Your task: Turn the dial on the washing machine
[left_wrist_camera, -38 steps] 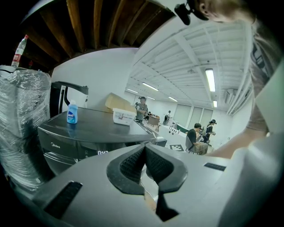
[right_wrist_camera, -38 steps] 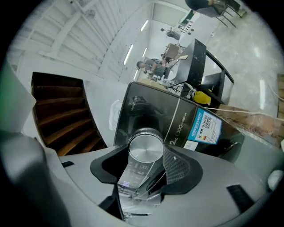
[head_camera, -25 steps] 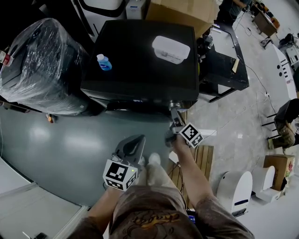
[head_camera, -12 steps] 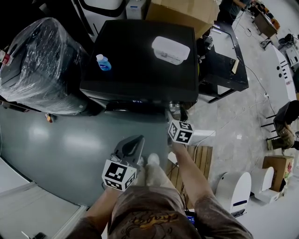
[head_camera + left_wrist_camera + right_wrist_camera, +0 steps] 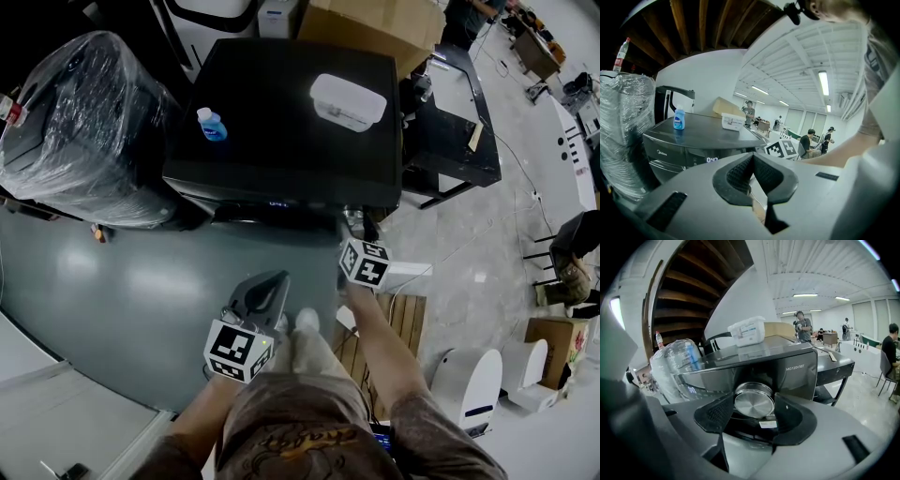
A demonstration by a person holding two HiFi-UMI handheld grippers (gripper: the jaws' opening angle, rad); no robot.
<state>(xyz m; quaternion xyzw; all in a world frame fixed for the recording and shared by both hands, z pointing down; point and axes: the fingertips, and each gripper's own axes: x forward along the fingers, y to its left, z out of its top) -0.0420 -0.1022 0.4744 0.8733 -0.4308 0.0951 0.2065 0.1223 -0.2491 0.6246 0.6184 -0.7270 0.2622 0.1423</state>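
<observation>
A second ago the right gripper (image 5: 351, 225) was rolled over, so its black-and-white marker cube (image 5: 364, 262) stuck out, tilted, below and to the right of the round brushed-metal dial (image 5: 754, 402) on the black washing machine (image 5: 281, 122). It has since rolled back, and the cube now sits squarely just below the dial. The jaws spread wider in between and are now closing again, with the dial between them and the pads just beside its rim.
</observation>
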